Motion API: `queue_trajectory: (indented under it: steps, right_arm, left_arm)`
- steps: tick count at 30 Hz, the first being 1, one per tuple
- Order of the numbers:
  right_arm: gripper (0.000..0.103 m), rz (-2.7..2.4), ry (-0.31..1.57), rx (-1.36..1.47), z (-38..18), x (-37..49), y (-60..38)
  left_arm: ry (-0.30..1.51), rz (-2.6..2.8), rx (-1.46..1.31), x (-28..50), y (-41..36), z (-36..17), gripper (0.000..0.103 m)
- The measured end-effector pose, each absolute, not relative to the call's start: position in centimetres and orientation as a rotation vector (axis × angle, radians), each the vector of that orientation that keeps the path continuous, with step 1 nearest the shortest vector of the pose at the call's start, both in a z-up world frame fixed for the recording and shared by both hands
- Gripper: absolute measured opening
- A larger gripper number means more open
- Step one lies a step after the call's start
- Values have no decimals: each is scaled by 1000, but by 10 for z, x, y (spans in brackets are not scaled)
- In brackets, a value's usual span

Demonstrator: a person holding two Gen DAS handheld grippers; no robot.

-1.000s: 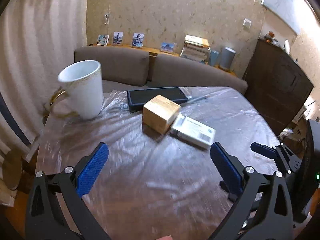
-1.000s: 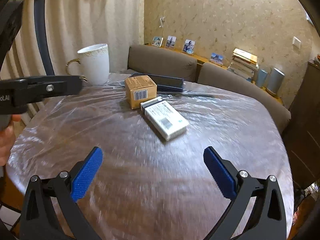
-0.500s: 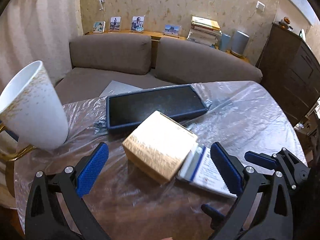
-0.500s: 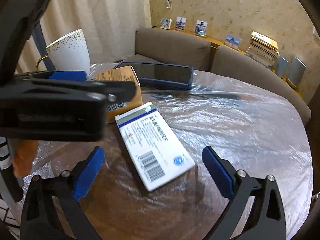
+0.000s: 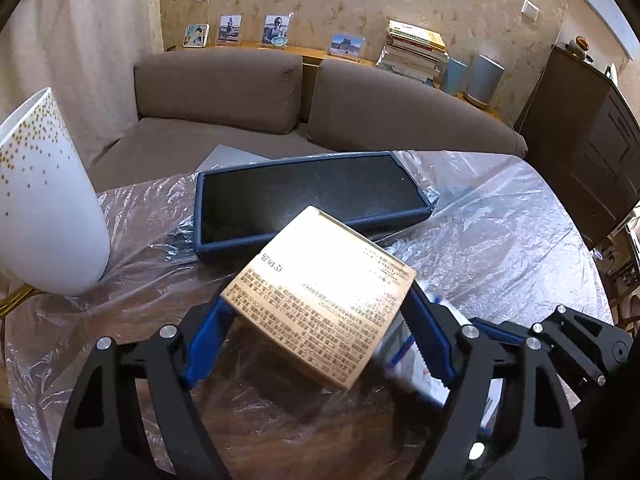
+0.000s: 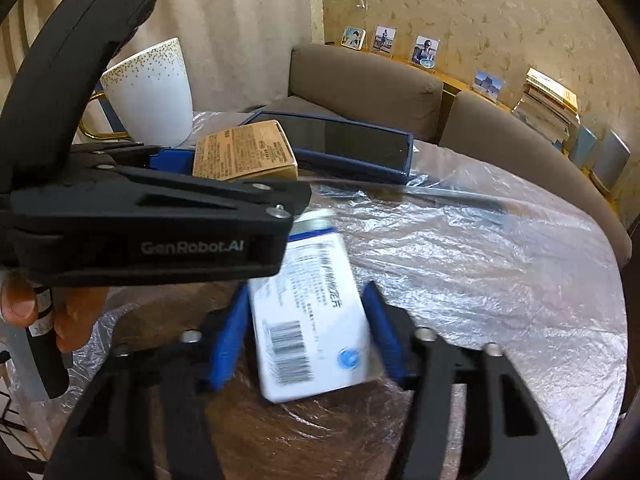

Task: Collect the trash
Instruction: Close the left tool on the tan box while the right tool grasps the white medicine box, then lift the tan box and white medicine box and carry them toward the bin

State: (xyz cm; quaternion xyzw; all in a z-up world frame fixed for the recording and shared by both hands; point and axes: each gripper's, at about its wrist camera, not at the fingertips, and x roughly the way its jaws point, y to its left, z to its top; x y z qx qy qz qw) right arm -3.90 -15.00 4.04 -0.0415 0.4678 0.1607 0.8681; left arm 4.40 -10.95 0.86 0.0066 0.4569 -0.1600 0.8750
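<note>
My left gripper (image 5: 316, 344) is shut on a tan cardboard box (image 5: 320, 304) with small printed text, held between its blue pads just above the table. The box also shows in the right wrist view (image 6: 244, 152). My right gripper (image 6: 306, 340) is shut on a flat white and blue medicine box (image 6: 312, 320) with a barcode, which lies on the table. Its end shows in the left wrist view (image 5: 408, 364), partly hidden behind the left finger. A dark blue rectangular tray (image 5: 312, 200) lies just behind the boxes.
A white mug with gold dots (image 5: 44, 200) stands at the left of the table (image 5: 500, 248), which is round and covered in clear plastic sheet. A brown sofa (image 5: 328, 108) is behind it, a dark cabinet (image 5: 584, 152) at the right.
Both grippers moved forward and closed: the left around the tan box, the right around the white medicine box. The white box has turned more lengthwise between the right fingers.
</note>
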Motion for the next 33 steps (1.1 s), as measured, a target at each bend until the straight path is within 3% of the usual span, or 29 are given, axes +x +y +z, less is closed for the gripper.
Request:
queue_trajectory:
  steps: [33]
  right_arm:
    - [51, 316, 986, 92, 56, -104, -185]
  left_arm:
    - [904, -325, 24, -15, -89, 30, 82]
